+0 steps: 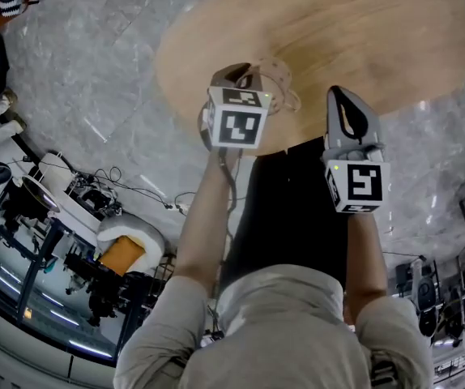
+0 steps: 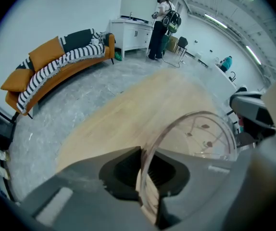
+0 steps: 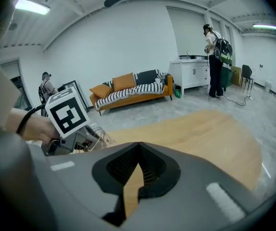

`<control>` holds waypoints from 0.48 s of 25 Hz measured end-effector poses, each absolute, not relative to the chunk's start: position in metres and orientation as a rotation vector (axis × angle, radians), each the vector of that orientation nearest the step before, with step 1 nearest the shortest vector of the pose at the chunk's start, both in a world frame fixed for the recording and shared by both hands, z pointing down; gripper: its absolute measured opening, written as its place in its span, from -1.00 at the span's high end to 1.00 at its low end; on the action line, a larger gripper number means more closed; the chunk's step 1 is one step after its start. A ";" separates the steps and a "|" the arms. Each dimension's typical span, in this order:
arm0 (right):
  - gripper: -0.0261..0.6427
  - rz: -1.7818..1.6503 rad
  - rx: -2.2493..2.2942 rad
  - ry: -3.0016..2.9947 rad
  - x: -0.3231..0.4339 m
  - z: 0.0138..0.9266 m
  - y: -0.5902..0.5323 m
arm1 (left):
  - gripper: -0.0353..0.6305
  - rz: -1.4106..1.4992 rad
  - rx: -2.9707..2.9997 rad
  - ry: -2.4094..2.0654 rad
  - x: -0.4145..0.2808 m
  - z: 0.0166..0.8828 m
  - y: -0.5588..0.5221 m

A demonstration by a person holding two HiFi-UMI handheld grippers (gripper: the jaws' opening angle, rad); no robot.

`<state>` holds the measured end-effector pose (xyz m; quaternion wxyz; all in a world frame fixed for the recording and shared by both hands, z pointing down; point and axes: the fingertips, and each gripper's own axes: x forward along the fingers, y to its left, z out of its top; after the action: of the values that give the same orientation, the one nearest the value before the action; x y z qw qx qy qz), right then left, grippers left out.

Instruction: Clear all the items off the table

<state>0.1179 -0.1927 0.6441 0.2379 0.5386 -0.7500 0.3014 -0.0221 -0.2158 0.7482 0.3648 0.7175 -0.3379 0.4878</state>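
Left tool (image 2: 141,150) is closed narrow on the thin rim of a clear cup (image 2: 210,131), with one jaw inside the wall and one outside. The cup, printed with small dark marks, hangs to the right of the jaws. Its mouth opens back toward the tool and its body points roughly the way the tool points, so its long axis runs alongside the jaws rather than across them.

The cup appears to hang just above the round wooden surface (image 1: 362,39) rather than stand on it, near the edge closest to the person. Right tool (image 1: 343,96) sits just right of the cup, jaw tips together and nothing between them. No other item shows on the part of the surface in view.

The cup looks already picked up, so the likely next move is to carry it back past the near edge, toward the person and over the grey floor (image 1: 95,71). The one-sided pinch leaves the cup's weight off to the right, so it may swing or slip. The empty right tool is well placed to steady it.
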 end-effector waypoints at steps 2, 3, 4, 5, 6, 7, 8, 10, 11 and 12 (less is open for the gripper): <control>0.90 0.801 1.459 -2.082 0.107 0.629 -0.188 | 0.77 1.222 1.842 -0.903 -0.031 0.732 -0.205; 0.90 0.786 1.447 -2.095 0.102 0.621 -0.185 | 0.77 1.203 1.839 -0.922 -0.035 0.722 -0.199; 0.90 0.771 1.437 -2.108 0.099 0.613 -0.182 | 0.77 1.184 1.838 -0.939 -0.037 0.712 -0.193; 0.90 0.759 1.428 -2.121 0.094 0.604 -0.178 | 0.77 1.168 1.839 -0.952 -0.040 0.701 -0.187; 0.90 0.750 1.420 -2.134 0.090 0.594 -0.176 | 0.77 1.154 1.839 -0.963 -0.042 0.690 -0.181; 0.90 0.741 1.413 -2.148 0.084 0.584 -0.174 | 0.77 1.139 1.838 -0.974 -0.045 0.680 -0.175; 0.90 0.730 1.404 -2.162 0.079 0.576 -0.173 | 0.77 1.124 1.837 -0.986 -0.047 0.671 -0.171; 0.90 0.700 1.385 -2.193 0.069 0.559 -0.172 | 0.77 1.089 1.842 -1.014 -0.050 0.654 -0.165; 0.90 0.682 1.375 -2.209 0.065 0.551 -0.172 | 0.77 1.070 1.847 -1.029 -0.050 0.645 -0.164; 0.90 0.666 1.366 -2.224 0.061 0.543 -0.171 | 0.77 1.053 1.853 -1.044 -0.051 0.637 -0.162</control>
<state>0.0608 -0.1705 0.5427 0.2222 0.4944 -0.8050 0.2411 -0.0514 -0.1621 0.6366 0.3748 0.7239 -0.4077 0.4115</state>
